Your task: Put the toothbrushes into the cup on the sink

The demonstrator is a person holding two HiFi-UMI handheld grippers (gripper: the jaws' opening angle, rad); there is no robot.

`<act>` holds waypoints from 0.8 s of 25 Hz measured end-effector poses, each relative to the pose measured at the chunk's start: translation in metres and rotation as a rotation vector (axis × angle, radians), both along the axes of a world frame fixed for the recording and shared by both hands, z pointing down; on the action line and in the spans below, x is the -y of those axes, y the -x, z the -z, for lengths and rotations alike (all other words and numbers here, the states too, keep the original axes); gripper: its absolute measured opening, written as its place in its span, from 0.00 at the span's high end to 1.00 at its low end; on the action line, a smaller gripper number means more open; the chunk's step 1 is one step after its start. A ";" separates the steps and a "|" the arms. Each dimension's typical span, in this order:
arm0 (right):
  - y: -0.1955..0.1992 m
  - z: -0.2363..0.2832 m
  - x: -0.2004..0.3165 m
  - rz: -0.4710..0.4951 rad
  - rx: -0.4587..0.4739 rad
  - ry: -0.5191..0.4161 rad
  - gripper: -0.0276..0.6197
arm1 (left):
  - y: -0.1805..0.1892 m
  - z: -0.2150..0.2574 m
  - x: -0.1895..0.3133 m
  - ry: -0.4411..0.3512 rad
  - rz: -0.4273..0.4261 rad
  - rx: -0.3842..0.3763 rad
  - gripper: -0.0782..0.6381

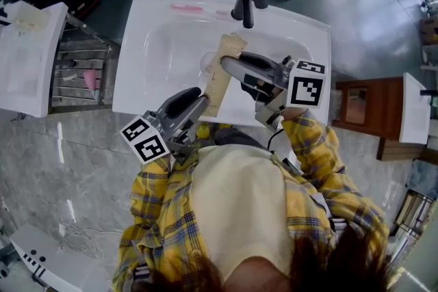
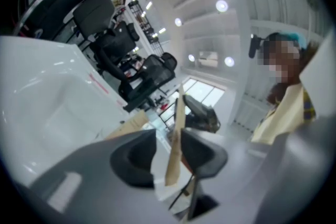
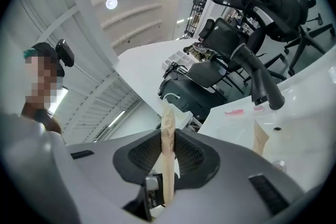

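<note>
- A white side table (image 1: pixel 27 58) stands at the far left, with a metal rack (image 1: pixel 79 72) between it and the sink.
- The white sink (image 1: pixel 147 37) fills the middle. Two slim pink things (image 1: pixel 186 8) lie on its back rim, left of the black faucet (image 1: pixel 246 0); they are too small to tell what they are.
- The left gripper (image 1: pixel 204 104) sits at the sink's near edge. Its jaws are spread, with the lower end of the tan paper packet (image 1: pixel 217 89) between the pads. A gap shows beside the packet, so nothing is pinched.
- The packet stands over the basin, running from the near edge up toward the faucet.
- The right gripper (image 1: pixel 227 65) reaches in from the right. It is clamped on the packet higher up, both pads pressed flat against it.
- A wooden cabinet (image 1: pixel 369 106) stands on the floor to the right of the sink.
</note>
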State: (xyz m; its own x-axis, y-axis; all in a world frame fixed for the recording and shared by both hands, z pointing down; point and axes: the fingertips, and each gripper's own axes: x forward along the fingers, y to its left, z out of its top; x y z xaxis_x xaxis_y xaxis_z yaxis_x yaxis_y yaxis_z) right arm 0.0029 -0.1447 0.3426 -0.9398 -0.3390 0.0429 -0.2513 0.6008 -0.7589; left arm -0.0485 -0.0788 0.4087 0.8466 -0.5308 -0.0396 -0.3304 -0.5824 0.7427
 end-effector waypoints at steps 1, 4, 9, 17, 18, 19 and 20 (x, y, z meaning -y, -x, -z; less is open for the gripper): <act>-0.002 0.001 0.002 -0.012 -0.003 -0.004 0.84 | 0.004 0.000 0.002 -0.005 0.015 0.014 0.71; -0.008 0.003 0.009 -0.050 -0.019 -0.022 0.84 | 0.014 -0.002 0.008 -0.025 0.066 0.083 0.71; -0.016 0.006 0.018 -0.119 -0.065 -0.077 0.84 | 0.025 -0.008 0.019 -0.065 0.162 0.250 0.71; -0.024 0.006 0.031 -0.254 -0.207 -0.241 0.84 | 0.029 -0.012 0.028 -0.143 0.237 0.499 0.72; -0.025 0.006 0.032 -0.268 -0.224 -0.263 0.84 | 0.028 -0.012 0.029 -0.151 0.240 0.513 0.72; -0.025 0.005 0.033 -0.280 -0.244 -0.290 0.84 | 0.028 -0.011 0.029 -0.158 0.245 0.527 0.73; -0.024 0.003 0.033 -0.289 -0.265 -0.318 0.85 | 0.028 -0.011 0.030 -0.166 0.250 0.543 0.73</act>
